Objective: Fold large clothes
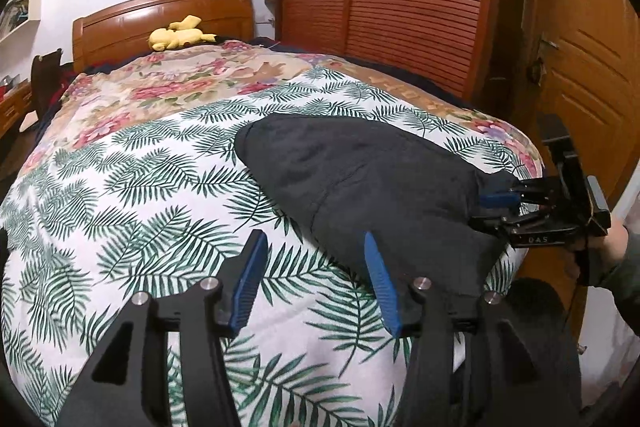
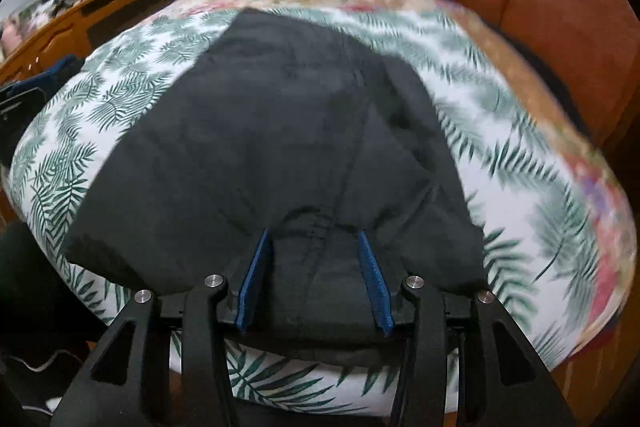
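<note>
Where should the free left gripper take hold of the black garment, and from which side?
Take the near corner of the black garment, by the left gripper, coming in from the foot of the bed. That hem lies flat and loose on the leaf-print quilt, and the right gripper appears to be at the neighbouring corner, so the two would likely lift one edge together.

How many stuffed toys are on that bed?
1: a yellow plush toy lies by the headboard, at the far end of the bed. Others could be hidden behind the bedding.
</note>
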Demonstrator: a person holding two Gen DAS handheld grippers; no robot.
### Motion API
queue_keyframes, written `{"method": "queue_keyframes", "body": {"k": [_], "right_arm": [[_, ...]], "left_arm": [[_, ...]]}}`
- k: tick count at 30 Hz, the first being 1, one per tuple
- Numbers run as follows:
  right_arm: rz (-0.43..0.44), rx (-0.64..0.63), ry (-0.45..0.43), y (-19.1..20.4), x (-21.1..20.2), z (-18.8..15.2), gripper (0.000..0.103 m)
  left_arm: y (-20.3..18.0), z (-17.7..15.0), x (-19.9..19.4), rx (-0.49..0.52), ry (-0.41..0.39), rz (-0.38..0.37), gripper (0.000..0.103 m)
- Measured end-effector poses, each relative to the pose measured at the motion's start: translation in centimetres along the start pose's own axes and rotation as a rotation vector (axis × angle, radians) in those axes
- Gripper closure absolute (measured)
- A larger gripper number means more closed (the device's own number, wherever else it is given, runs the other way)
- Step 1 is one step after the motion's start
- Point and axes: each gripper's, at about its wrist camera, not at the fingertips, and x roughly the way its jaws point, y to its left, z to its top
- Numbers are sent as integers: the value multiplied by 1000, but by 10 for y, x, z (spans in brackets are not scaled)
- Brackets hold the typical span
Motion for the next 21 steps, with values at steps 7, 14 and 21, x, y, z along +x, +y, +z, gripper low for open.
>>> {"method": "queue_keyframes", "body": {"k": [7,14,21], "right_arm": [[-57,50,-63,-9,-39,-14,55],[-136,144,-84,-39,-62,-40,55],[-117,207,-65,-59,-45,-46,55]], "left_arm": [[8,14,36,24,17,-25,52],[17,33,76,41,41,-34,52],[33,52,115,24,81,-16,52]]}}
